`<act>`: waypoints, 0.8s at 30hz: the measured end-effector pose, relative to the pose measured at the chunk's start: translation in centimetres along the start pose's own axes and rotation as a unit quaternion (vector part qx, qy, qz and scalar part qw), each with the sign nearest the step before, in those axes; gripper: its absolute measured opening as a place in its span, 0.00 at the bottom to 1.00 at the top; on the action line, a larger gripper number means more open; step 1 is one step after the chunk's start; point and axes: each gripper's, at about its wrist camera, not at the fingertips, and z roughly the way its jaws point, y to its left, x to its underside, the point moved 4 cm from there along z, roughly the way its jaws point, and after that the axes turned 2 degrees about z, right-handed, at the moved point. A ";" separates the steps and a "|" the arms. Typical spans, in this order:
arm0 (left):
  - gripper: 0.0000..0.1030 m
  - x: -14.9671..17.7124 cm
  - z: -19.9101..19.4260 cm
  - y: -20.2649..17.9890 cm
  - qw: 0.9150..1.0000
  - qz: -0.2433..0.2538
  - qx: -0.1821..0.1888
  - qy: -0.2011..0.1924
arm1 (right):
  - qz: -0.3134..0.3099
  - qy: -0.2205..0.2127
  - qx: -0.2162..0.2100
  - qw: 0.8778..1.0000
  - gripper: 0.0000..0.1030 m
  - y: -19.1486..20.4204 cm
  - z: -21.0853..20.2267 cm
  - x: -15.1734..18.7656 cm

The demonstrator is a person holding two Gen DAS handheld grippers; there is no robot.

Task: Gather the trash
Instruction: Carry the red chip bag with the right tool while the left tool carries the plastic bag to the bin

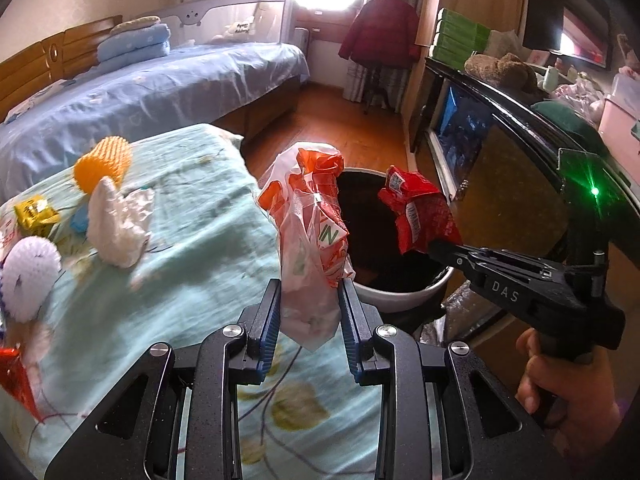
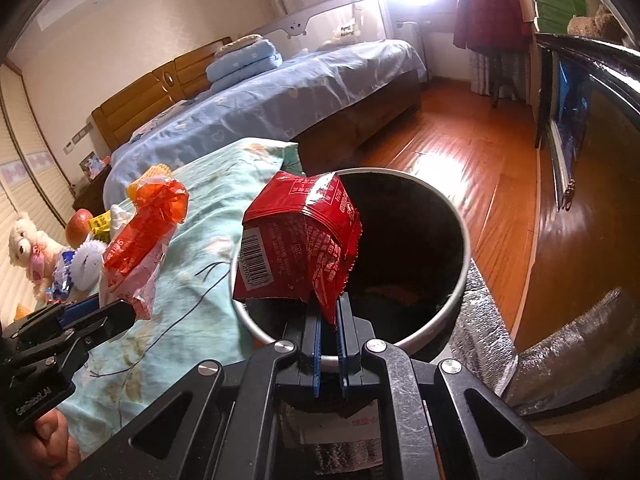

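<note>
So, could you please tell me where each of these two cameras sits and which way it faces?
Left wrist: sits on the left gripper, looking down along its fingers over the bed toward the bin; it grips an orange-and-clear plastic bag; the person's right hand shows.
Right wrist: sits on the right gripper, looking down into the bin; it pinches a red wrapper; the left gripper shows.
Shared: bin, bed, bag, wrapper.
</note>
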 end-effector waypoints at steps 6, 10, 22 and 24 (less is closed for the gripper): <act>0.26 -0.9 1.3 -1.1 1.000 0.008 0.008 0.010 | 0.000 0.000 0.007 1.000 0.06 -0.7 0.3 -0.9; 0.26 -1.3 2.2 -1.4 1.000 0.011 0.010 0.017 | 0.000 0.004 0.011 1.000 0.06 -1.1 0.8 -1.4; 0.26 -2.6 4.4 -1.6 0.999 0.004 0.025 0.036 | 0.008 0.015 0.019 1.000 0.06 -2.6 1.8 -2.3; 0.26 -2.7 4.7 -1.7 0.999 0.001 0.027 0.039 | 0.010 0.015 0.019 1.000 0.07 -2.8 1.9 -2.5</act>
